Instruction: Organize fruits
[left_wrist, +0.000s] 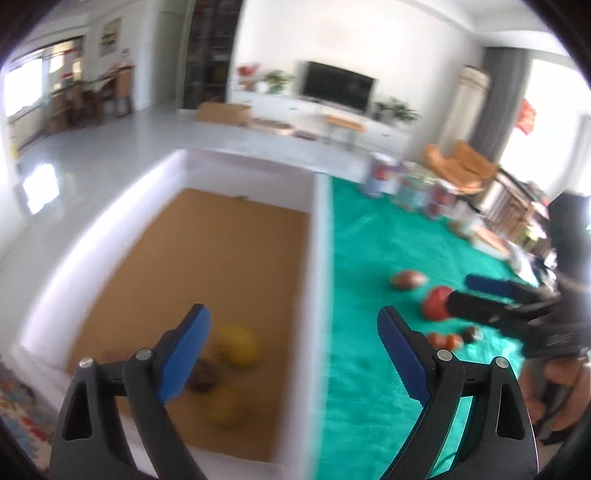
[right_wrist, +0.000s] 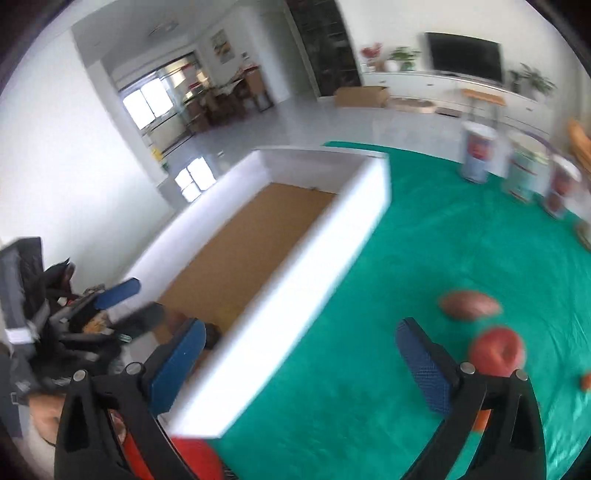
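My left gripper (left_wrist: 295, 354) is open and empty, its left finger over the white box (left_wrist: 314, 258) with a brown floor. Blurred in the box lie two yellow fruits (left_wrist: 238, 343) and a dark one (left_wrist: 205, 374). On the green cloth (left_wrist: 388, 240) to the right lie a brown fruit (left_wrist: 408, 279), a red apple (left_wrist: 436, 302) and small red fruits (left_wrist: 447, 339). My right gripper (right_wrist: 303, 365) is open and empty, straddling the box wall (right_wrist: 295, 295). The red apple (right_wrist: 496, 350) and brown fruit (right_wrist: 469, 304) lie beyond its right finger. A red thing (right_wrist: 195, 458) shows at the bottom edge.
Several printed tins (right_wrist: 478, 151) stand at the far side of the green cloth (right_wrist: 443, 240). A hand (left_wrist: 554, 387) holds the right gripper (left_wrist: 465, 293) at the right edge. Beyond the table are a tiled floor, a TV unit and a cardboard carton.
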